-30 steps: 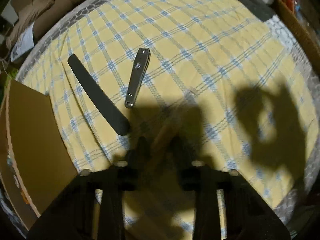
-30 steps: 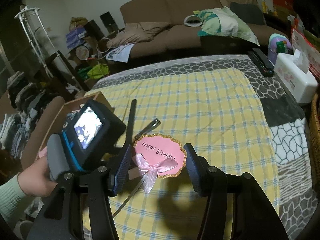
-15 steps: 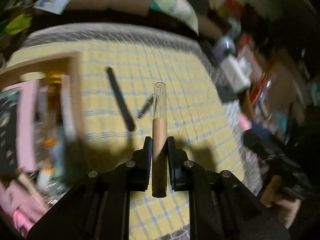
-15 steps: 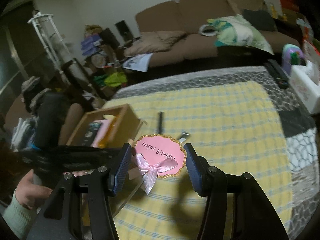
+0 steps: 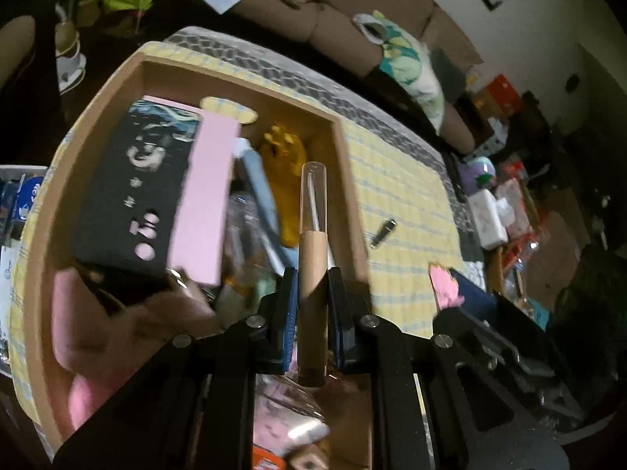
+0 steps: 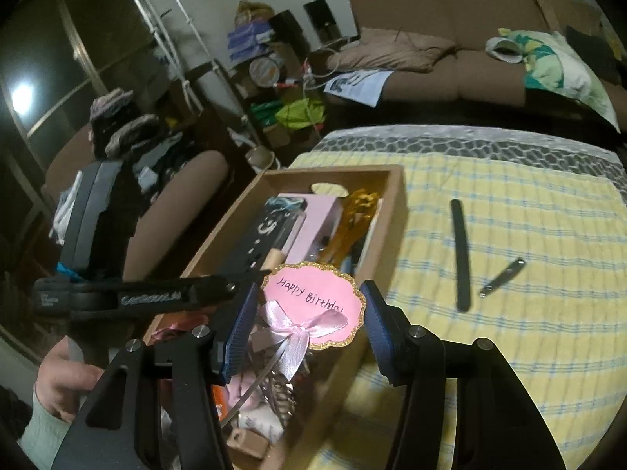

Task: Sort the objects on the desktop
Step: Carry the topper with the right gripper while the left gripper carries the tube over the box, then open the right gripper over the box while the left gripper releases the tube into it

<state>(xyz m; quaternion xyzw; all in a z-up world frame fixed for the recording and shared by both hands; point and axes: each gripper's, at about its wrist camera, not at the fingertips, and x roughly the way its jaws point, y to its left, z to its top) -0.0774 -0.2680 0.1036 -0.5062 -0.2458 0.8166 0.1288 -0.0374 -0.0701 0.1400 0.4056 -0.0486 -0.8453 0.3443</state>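
The left gripper [image 5: 312, 309] has its jaws clamped on a slim tan tube with a clear plastic cap [image 5: 312, 235], held upright above the open brown cardboard box [image 5: 345, 180]. The right gripper [image 6: 309, 325] has its jaws closed on a pink scalloped "Happy Birthday" card with a gold edge and pink ribbon bow [image 6: 313, 297], over the near end of the same box [image 6: 395, 211]. Only the left wrist view shows the box's contents plainly: a black-and-pink printed carton [image 5: 156, 192], a yellow plush figure [image 5: 284, 152] and a pale blue tube [image 5: 258, 184], all lying inside. Only the right wrist view shows both loose items on the yellow checked cloth [image 6: 529, 235] of the worktop: a long black nail file [image 6: 459, 254] beside the box, and a metal nail clipper [image 6: 502, 277] just beyond it. The left view shows only the clipper [image 5: 383, 232]. The right view also shows a hand [image 6: 66, 384] in a pale green sleeve on the left gripper's handle.
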